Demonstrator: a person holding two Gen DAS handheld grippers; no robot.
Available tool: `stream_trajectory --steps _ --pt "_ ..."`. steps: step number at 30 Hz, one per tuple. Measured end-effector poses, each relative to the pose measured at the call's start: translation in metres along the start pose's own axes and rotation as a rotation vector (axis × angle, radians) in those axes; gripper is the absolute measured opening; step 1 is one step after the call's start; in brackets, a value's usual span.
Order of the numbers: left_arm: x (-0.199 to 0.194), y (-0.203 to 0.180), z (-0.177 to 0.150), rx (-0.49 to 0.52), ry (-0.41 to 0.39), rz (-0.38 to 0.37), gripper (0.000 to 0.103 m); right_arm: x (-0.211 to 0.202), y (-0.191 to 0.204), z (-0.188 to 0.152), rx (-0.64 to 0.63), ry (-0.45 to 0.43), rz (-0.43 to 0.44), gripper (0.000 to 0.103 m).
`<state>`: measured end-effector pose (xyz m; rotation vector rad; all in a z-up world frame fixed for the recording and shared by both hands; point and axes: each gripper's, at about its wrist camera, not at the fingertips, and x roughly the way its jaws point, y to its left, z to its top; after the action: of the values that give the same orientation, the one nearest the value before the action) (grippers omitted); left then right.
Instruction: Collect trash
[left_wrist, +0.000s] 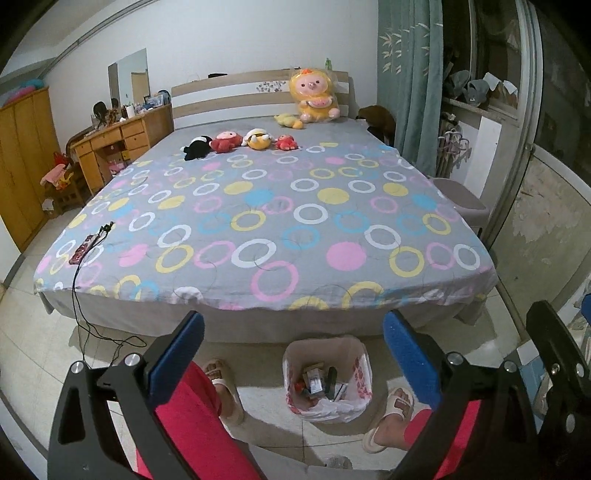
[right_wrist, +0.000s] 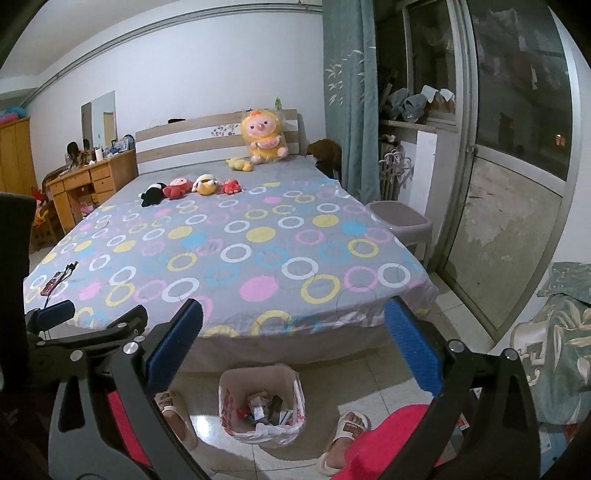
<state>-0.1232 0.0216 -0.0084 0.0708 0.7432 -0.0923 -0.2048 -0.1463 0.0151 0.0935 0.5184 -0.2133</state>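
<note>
A small bin lined with a white and red plastic bag (left_wrist: 327, 380) stands on the floor at the foot of the bed, between the person's feet. It holds several pieces of trash, boxes and wrappers (left_wrist: 319, 380). It also shows in the right wrist view (right_wrist: 260, 404). My left gripper (left_wrist: 291, 350) is open and empty, held above the bin. My right gripper (right_wrist: 293, 350) is open and empty too, above the bin. Each gripper shows at the edge of the other's view.
The bed (left_wrist: 266, 221) with a grey sheet of coloured rings fills the middle; plush toys (left_wrist: 242, 142) lie near the headboard. A phone on a black cable (left_wrist: 83, 249) lies at its left corner. A stool (right_wrist: 400, 221) stands right; a wooden desk (left_wrist: 110, 144) left.
</note>
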Motion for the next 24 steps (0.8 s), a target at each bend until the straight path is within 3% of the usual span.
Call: stream_trajectory --steps 24 --pt "-0.015 0.004 0.005 -0.015 -0.020 0.010 0.095 -0.014 0.008 0.003 -0.016 -0.034 -0.024 0.096"
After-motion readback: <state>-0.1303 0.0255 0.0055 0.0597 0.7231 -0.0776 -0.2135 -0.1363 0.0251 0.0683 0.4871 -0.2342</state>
